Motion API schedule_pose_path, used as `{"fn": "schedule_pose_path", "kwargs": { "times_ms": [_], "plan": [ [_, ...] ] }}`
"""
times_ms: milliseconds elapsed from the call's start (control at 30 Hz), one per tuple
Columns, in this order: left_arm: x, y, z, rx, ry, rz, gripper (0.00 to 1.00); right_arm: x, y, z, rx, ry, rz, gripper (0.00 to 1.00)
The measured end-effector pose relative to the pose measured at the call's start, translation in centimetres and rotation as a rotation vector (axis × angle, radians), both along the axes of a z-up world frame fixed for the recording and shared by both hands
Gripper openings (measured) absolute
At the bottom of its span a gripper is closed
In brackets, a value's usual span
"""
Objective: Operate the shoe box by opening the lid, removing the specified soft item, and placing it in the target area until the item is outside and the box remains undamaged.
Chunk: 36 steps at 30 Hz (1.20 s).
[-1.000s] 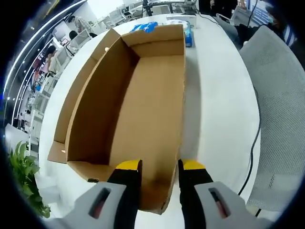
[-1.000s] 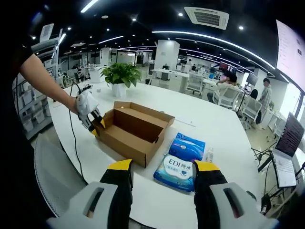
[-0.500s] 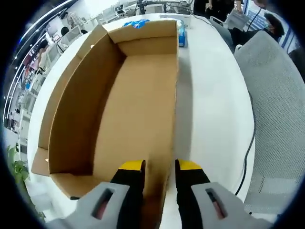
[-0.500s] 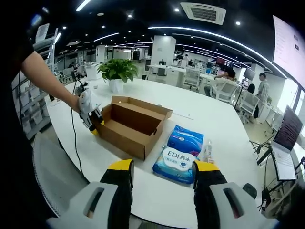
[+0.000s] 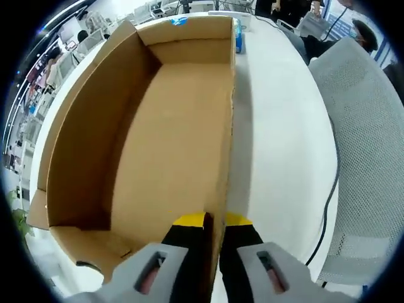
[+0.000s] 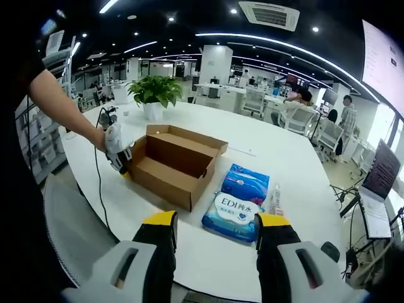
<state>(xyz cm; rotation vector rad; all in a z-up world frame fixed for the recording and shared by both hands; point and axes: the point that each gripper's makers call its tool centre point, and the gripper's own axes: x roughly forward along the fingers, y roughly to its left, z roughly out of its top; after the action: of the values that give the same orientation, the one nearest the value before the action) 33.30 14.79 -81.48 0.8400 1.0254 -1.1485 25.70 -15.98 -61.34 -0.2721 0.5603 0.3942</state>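
In the right gripper view, the left gripper point(image 6: 124, 165) pinches the near corner wall of the open, empty cardboard shoe box point(image 6: 169, 165) on the white table point(image 6: 297, 170). Just right of the box lie two blue soft packs point(image 6: 240, 203), side by side and touching. The right gripper point(image 6: 214, 222) hovers above the table edge, jaws spread wide, holding nothing.

In the left gripper view, the left gripper point(image 5: 211, 219) has its jaws nearly together on the box's point(image 5: 158, 126) side wall.

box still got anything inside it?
No: in the left gripper view the shoe box shows bare cardboard floor and walls, and the blue soft packs lie on the table beside it.
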Motion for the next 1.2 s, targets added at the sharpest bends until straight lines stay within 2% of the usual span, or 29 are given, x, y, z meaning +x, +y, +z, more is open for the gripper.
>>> {"fn": "schedule_pose_path", "kwargs": {
  "times_ms": [133,300,467,567,700,867,900,967,1000,1100,1200],
  "plan": [
    [0.0,0.0,-0.2,0.004,-0.013,-0.035,0.03,0.0,0.4,0.0,-0.003,0.001,0.007,0.47],
    [0.0,0.0,-0.4,0.003,0.000,0.006,0.03,0.1,0.8,-0.2,-0.007,0.007,0.016,0.47],
    [0.0,0.1,-0.3,-0.001,0.009,0.010,0.03,0.3,1.6,-0.4,-0.012,0.013,0.035,0.47],
    [-0.1,0.0,-0.3,-0.002,0.011,0.013,0.03,0.7,2.3,-0.2,-0.038,-0.013,0.065,0.45],
    [-0.2,0.1,-0.4,-0.006,-0.007,-0.007,0.03,1.5,2.7,-0.2,-0.020,0.027,0.045,0.43],
    [-0.3,0.0,-0.4,-0.009,-0.027,-0.027,0.04,2.9,3.2,1.0,-0.020,0.044,0.033,0.43],
    [-0.1,0.0,-0.4,-0.007,-0.031,-0.026,0.04,3.2,3.7,1.5,-0.074,0.037,0.081,0.43],
    [-0.1,0.1,-0.3,-0.009,-0.019,-0.015,0.04,3.9,4.3,2.0,-0.102,0.028,0.105,0.43],
    [-0.1,0.1,-0.3,-0.009,-0.017,-0.018,0.04,4.0,4.6,2.2,-0.102,0.034,0.116,0.43],
    [-0.1,0.1,-0.3,-0.009,-0.016,-0.031,0.04,5.0,5.6,3.3,-0.038,0.044,0.129,0.44],
    [-0.1,0.2,-0.3,-0.010,-0.023,-0.033,0.04,6.4,6.1,4.5,-0.034,0.044,0.159,0.43]
  ]
}}
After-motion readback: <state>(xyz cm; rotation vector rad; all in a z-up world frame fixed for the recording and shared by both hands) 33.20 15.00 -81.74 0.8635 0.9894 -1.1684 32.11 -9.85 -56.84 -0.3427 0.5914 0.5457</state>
